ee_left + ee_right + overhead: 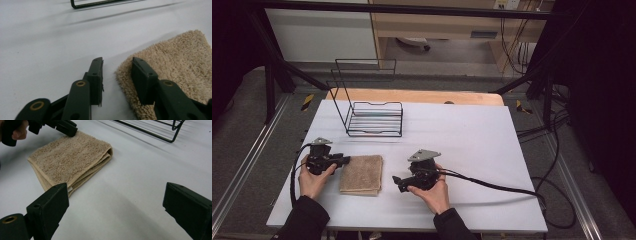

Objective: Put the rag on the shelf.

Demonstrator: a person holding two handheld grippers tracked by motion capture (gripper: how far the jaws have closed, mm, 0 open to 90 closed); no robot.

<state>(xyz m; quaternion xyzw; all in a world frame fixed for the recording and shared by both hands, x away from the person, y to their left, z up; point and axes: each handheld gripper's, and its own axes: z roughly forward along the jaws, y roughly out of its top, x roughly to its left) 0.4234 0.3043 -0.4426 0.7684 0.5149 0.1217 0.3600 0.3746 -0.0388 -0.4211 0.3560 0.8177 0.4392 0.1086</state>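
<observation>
One folded tan terry towel [361, 174] lies flat on my white counter [472, 140], below the black wire rack [374, 119]. My left claw [117, 72] straddles its corner, not yet pinching; right claw [115, 202] waits wide open.

One folded tan towel [361, 174] lay on one white table [472, 135], in front of the rack. One black wire rack [374, 118] stood on that table, the landmark for the rest. Two handheld grippers were present: the left gripper [346, 160] in front of the rack and at the towel's left edge, the right gripper [398, 183] in front of the rack and to the towel's right. Each gripper had two black jaws, four jaws in all. Two hands held them, the left hand [313, 180] and the right hand [432, 192]. One cable [497, 186] trailed from the right gripper, and one [293, 175] looped from the left.
</observation>
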